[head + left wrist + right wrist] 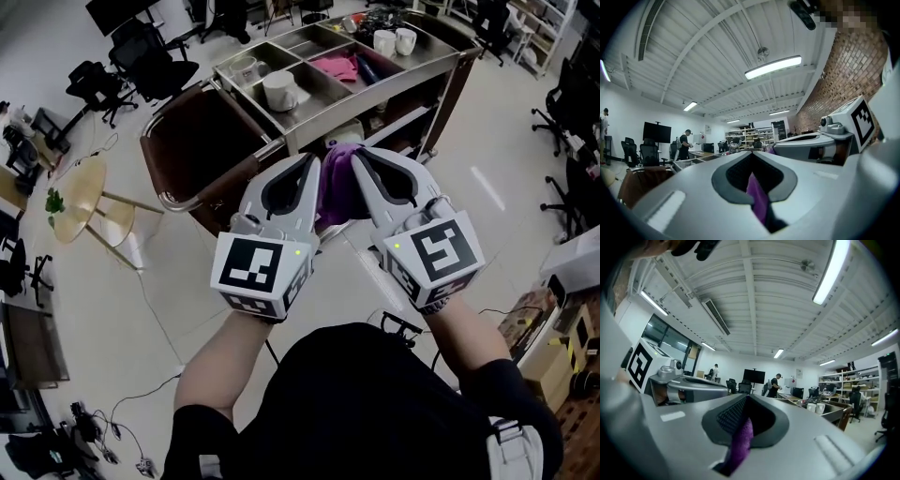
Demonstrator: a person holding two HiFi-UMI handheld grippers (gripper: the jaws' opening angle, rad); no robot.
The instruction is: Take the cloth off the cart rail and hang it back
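Observation:
Both grippers are raised side by side in front of me, each shut on the purple cloth (336,183), which bunches between them above the near edge of the steel cart (427,58). The left gripper (312,161) pinches the cloth's left part, the right gripper (360,156) its right part. In the left gripper view, a purple fold (758,199) sticks out from between the closed jaws of the left gripper (751,157). The right gripper view shows a fuzzy purple strip (740,441) clamped in the right gripper (747,399). The cart rail is hidden behind the grippers and the cloth.
The cart's top tray holds two white cups (394,40), a white cup on a plate (279,90) and a pink cloth (337,66). A brown bag (202,141) hangs on the cart's left end. Office chairs (141,56) and a small round table (80,197) stand to the left.

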